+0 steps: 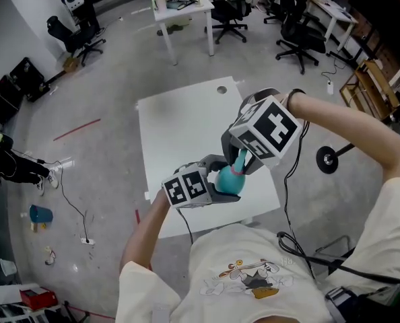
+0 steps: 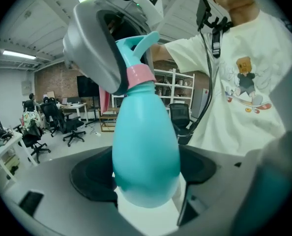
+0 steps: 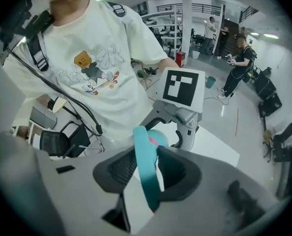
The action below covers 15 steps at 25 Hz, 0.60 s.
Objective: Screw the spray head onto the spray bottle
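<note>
Risk: over the desk (image 1: 180,133), toward its 5 o'clock corner, nothing backs the spray bottle (image 2: 145,151) except the left gripper (image 1: 221,182). A crooked start could cross-thread, and hard torque could spin the belly in those clamped fingers (image 2: 89,176). The spray head (image 3: 145,176) sits at the bottle's 12 o'clock on the pink collar (image 2: 140,75), pinched narrow between the right gripper (image 3: 148,168) fingers.

In the head view the right hand-held gripper (image 1: 243,161) covers most of the spray head (image 1: 240,156). In the left gripper view the nozzle end is behind that gripper's grey jaw. The base of the spray bottle (image 2: 145,156) sinks unseen between the jaws of the left hand-held gripper (image 2: 146,175). The threads are hidden, and the pink collar (image 2: 140,75) only seems seated.
</note>
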Available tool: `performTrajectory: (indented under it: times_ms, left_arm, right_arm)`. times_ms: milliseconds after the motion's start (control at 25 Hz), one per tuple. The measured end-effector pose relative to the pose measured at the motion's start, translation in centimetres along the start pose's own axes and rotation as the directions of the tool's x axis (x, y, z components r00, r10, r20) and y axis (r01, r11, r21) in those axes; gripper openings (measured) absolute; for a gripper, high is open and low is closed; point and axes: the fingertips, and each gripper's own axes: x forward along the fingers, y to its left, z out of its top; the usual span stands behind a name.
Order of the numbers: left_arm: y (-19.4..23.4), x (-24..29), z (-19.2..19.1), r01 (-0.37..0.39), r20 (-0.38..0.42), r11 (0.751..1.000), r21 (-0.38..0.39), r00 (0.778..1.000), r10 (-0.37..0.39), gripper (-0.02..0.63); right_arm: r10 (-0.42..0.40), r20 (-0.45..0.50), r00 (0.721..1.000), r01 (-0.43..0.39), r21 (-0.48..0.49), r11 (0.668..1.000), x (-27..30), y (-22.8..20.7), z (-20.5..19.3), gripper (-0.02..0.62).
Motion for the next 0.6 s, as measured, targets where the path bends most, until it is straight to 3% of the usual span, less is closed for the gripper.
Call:
performTrajectory:
  times_ms: [200,280,600]
  left_arm:
    - [-1.2,-1.1,0.4,0.169,0.091,0.974,-0.153,0.984,-0.156,0.397]
    - [-1.4,-1.2,0.7,0.197,0.106,0.964,-0.177,0.978,-0.181,0.397]
    - [-1.2,-0.6,0.2,0.083,-0.043,0.985,-0.151,0.995,-0.090,0.397]
  right_arm:
    - [-0.099,-0.064,0.993,0.093,-0.094,0.991,-0.4,-1.4,0.4,0.133]
    - [-0.123,-0.086,0.989,0.112,-0.126,0.986,-0.6,-1.5,0.4,0.133]
    - [-0.096,-0.183,0.978,0.059,-0.199,0.978,-0.2,-0.5,0.2,0.133]
